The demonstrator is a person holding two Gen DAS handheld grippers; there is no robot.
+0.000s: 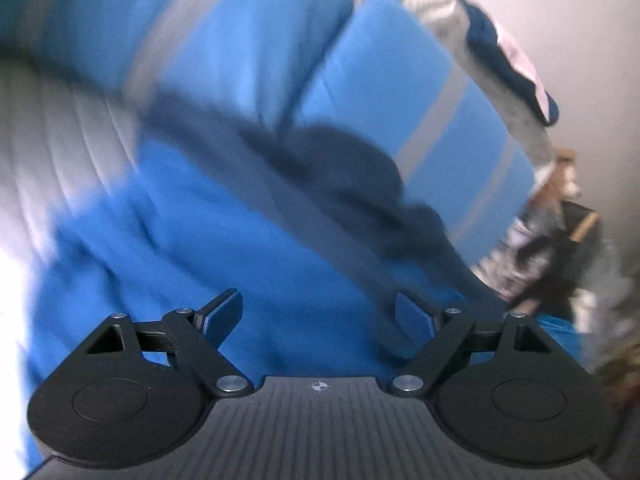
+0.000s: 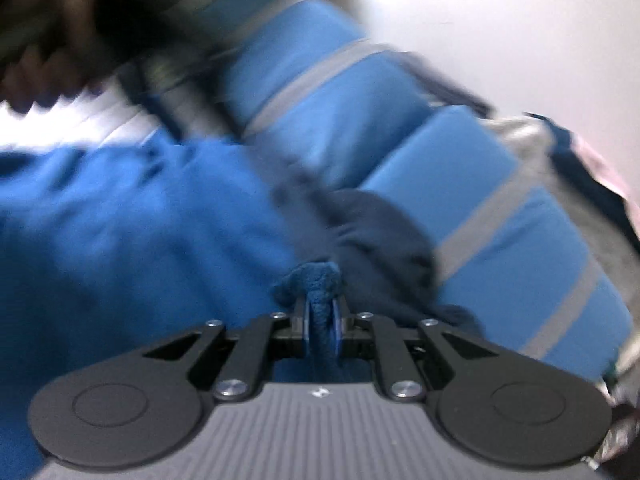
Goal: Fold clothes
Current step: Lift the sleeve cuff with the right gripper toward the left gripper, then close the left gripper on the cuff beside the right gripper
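Note:
A dark navy garment [image 1: 344,168] lies crumpled on a bright blue bedspread [image 1: 224,248], in front of two blue pillows with grey stripes. My left gripper [image 1: 318,314] hangs open just above the bedspread, nothing between its fingers, with the garment's edge beside its right fingertip. In the right wrist view my right gripper [image 2: 321,312] is shut on a bunched fold of the navy garment [image 2: 376,232], which stretches from the pads up toward the pillows. Both views are smeared by motion.
Blue pillows with grey stripes [image 1: 420,92] [image 2: 492,220] lean against a pale wall [image 2: 500,32]. A pile of grey, navy and pink clothes [image 1: 504,60] sits behind them. White ribbed bedding [image 1: 60,152] shows at the left. Dark clutter [image 1: 560,240] stands at the right.

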